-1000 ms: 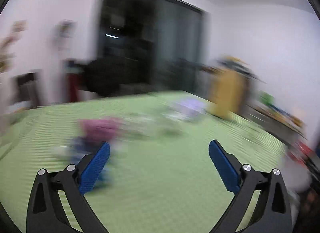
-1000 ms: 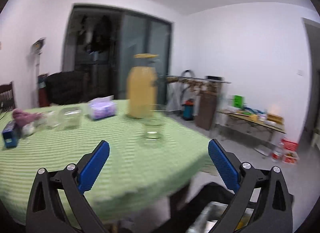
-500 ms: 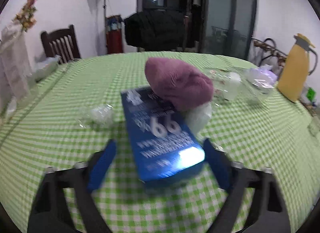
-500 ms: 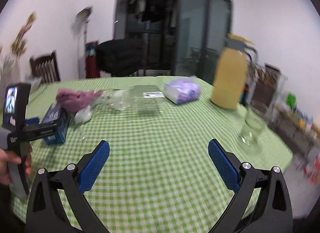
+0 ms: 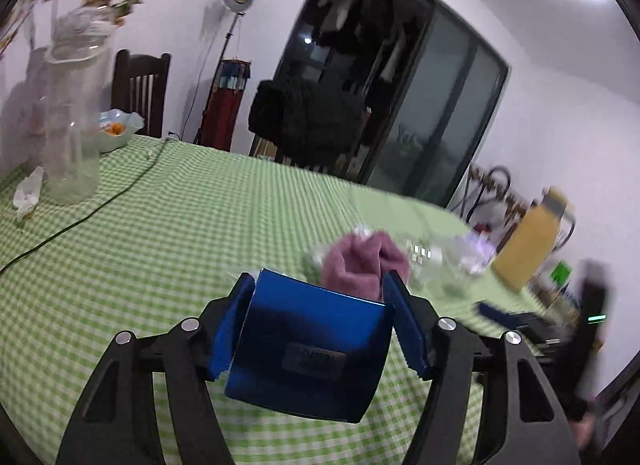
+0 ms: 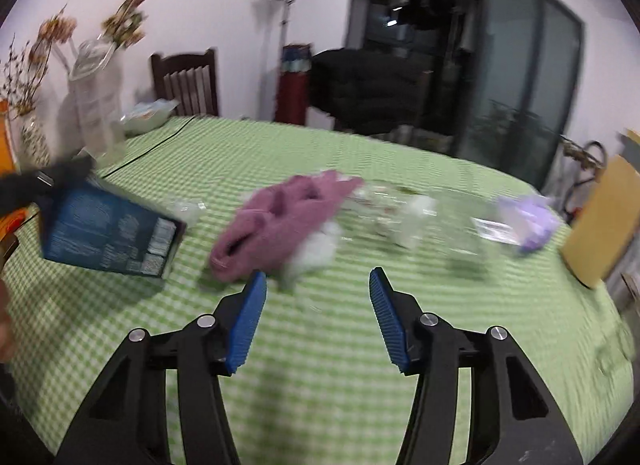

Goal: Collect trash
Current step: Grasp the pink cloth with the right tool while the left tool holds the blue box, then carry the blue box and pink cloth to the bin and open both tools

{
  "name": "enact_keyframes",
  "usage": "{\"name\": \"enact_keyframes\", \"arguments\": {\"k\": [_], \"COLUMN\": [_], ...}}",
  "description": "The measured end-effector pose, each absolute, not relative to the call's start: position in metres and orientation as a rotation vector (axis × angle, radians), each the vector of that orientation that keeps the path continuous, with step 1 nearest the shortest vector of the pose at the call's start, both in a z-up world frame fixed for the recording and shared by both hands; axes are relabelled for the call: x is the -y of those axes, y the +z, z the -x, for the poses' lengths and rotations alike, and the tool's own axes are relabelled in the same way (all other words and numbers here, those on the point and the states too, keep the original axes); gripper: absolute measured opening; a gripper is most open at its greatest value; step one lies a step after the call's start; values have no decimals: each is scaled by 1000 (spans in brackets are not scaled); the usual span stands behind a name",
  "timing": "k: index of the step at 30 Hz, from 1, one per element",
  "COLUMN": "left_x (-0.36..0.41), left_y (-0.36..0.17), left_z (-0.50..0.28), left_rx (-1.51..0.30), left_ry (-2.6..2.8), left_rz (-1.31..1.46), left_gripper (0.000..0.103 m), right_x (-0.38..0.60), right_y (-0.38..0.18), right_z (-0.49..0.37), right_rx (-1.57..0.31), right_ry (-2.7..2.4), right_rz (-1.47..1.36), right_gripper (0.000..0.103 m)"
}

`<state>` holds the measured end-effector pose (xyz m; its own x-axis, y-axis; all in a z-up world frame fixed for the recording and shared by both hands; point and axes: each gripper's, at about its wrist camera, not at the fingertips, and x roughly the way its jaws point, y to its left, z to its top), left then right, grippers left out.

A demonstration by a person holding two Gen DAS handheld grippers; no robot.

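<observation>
My left gripper (image 5: pixel 318 293) is shut on a blue carton box (image 5: pixel 308 349) and holds it lifted above the green checked tablecloth (image 5: pixel 160 245). The same box (image 6: pixel 110 239) shows in the right wrist view at the left, tilted in the air. My right gripper (image 6: pixel 318 291) is open and empty, low over the cloth, just in front of a pink cloth (image 6: pixel 280 221) and white crumpled trash (image 6: pixel 316 249). Clear plastic wrappers (image 6: pixel 400 213) and a purple packet (image 6: pixel 528 221) lie further right.
A glass vase with dried flowers (image 5: pixel 72 121) and a white paper scrap (image 5: pixel 28 193) stand at the far left, with a black cable (image 5: pixel 100 201) across the cloth. A yellow jug (image 6: pixel 600 225) stands at the right edge. A chair (image 6: pixel 186 81) is behind the table.
My left gripper closed on the blue box and lifted it off the table. My right gripper swung left and came closer to the pink cloth and white trash, its jaws narrower.
</observation>
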<state>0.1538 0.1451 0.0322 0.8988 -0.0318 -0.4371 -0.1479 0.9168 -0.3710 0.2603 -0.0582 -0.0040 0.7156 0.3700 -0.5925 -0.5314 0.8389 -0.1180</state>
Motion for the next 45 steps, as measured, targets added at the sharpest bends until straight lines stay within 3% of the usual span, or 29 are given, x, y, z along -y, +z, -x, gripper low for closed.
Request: {"name": "enact_keyframes", "arguments": {"k": [4, 10, 11, 12, 14, 19, 24, 32, 38, 45], "left_x": [-173, -189, -188, -188, -187, -182, -172, -134, -92, 4], "left_y": [32, 20, 18, 16, 14, 18, 35, 75, 90, 99], "left_z": [-141, -140, -141, -140, -141, -136, -124, -92, -86, -93], "left_rx": [-427, -462, -468, -473, -480, -473, -438, -360, -397, -468], "left_ry": [122, 153, 152, 151, 149, 150, 134, 17, -188, -447], "left_rz": [441, 463, 462, 460, 454, 429, 415, 391, 429, 381], "left_gripper": [64, 64, 64, 64, 64, 64, 64, 64, 64, 64], "right_x": [20, 10, 12, 14, 9, 9, 37, 166, 305, 434], "right_y": [-14, -31, -32, -31, -29, 24, 112, 234, 242, 180], "right_z": [-286, -357, -368, -375, -382, -349, -288, -145, -64, -4], "right_rx": [-603, -710, -737, -751, -778, -645, -426, -80, -96, -236], "right_ry": [528, 394, 402, 413, 429, 483, 521, 407, 136, -219], "right_rz": [329, 285, 241, 211, 233, 234, 199, 213, 169, 190], "right_gripper": [72, 73, 69, 45, 10, 9, 9, 9, 9, 9]}}
